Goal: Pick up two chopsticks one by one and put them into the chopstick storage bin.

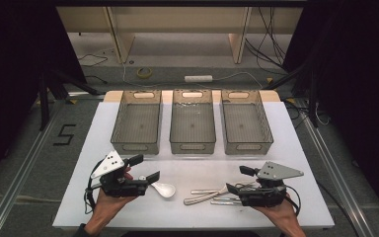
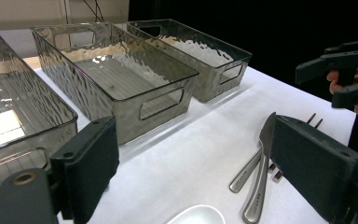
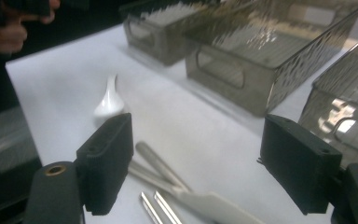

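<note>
Status, high view: I have the left gripper (image 1: 147, 168) low over the front-left of the desk (image 1: 296, 148), jaws wide, nothing between them. The white spoon (image 1: 162, 189) lies on the desk just beside and below the nearer jaw; contact cannot be confirmed from this angle. In the left gripper view the spoon's bowl shows at the bottom edge, between the two pads (image 2: 95, 163), not pressed by either.

Right gripper (image 1: 237, 179) sits at front-right, jaws also wide, empty. It points toward the metal cutlery (image 1: 209, 195), a small pile (knife, fork, approx. 1–2 more handles) lying between the two grippers, handles overlapping. In the right gripper view the cutlery lies on the desk under and ahead of the open jaws; the pads (image 3: 109, 163) are clear of it.

Behind, across the desk's far half: 3 smoked clear bins in a row, side by side, not touching: left bin (image 1: 119, 123), centre bin (image 1: 192, 143), right bin (image 1: 265, 126). All three sit upright, handle cut-outs facing me. Spoon and cutlery are both well apart from the bins, on the near strip of the desk.
</note>
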